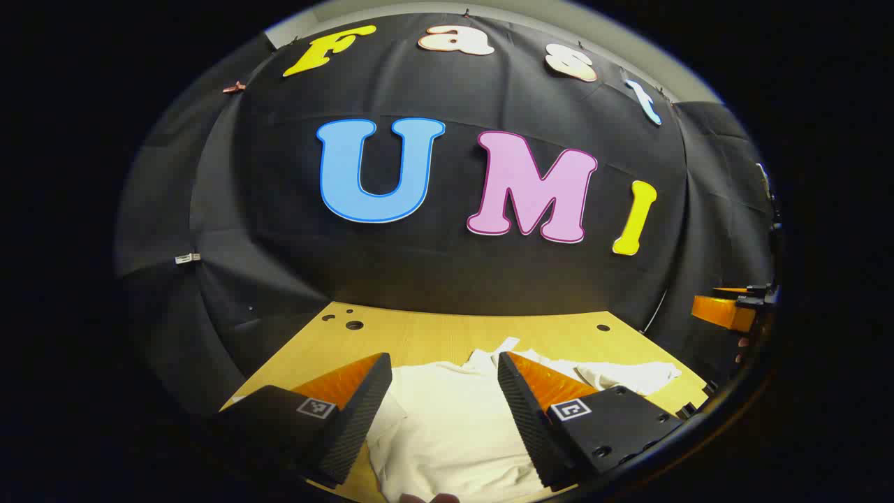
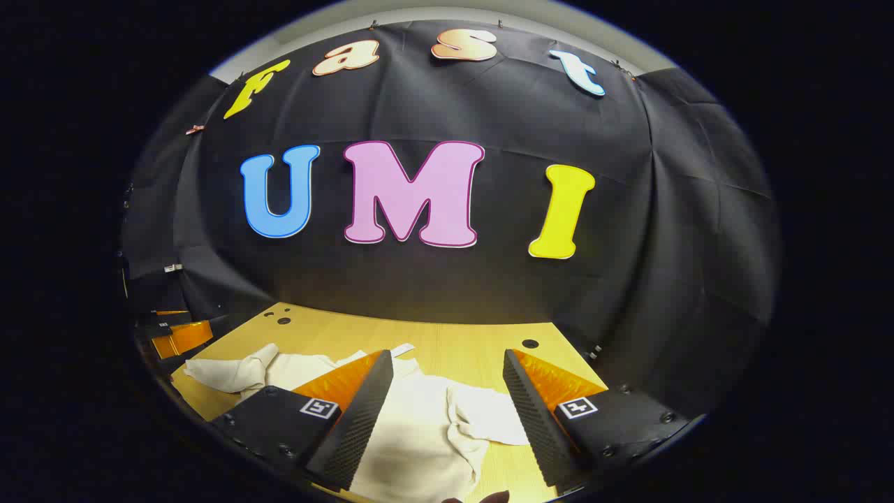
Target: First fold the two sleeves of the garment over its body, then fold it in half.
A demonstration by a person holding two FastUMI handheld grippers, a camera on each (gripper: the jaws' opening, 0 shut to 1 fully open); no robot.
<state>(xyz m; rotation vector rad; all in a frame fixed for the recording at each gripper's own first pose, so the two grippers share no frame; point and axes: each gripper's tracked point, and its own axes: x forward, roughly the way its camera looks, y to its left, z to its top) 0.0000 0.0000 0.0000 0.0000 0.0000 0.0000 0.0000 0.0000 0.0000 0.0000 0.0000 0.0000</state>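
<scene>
A cream-white garment point(image 1: 454, 426) lies spread on the wooden table point(image 1: 433, 335). In the left gripper view, one sleeve point(image 1: 628, 376) stretches out to the right, and my left gripper point(image 1: 445, 370) hovers open above the body cloth with nothing between its fingers. In the right gripper view the garment point(image 2: 419, 433) lies below my right gripper point(image 2: 447, 370), which is also open and holds nothing. One sleeve point(image 2: 230, 370) reaches to the left and another sleeve point(image 2: 489, 416) is bunched toward the right. The other gripper point(image 2: 178, 337) shows at the far left edge, and the right gripper point(image 1: 726, 311) at the left view's far right.
The table point(image 2: 461, 342) has small holes near its back edge point(image 2: 529, 344) and ends at the black booth wall. Bare wood lies behind the garment in both views. A fingertip point(image 1: 426, 497) shows at the bottom edge of the left gripper view.
</scene>
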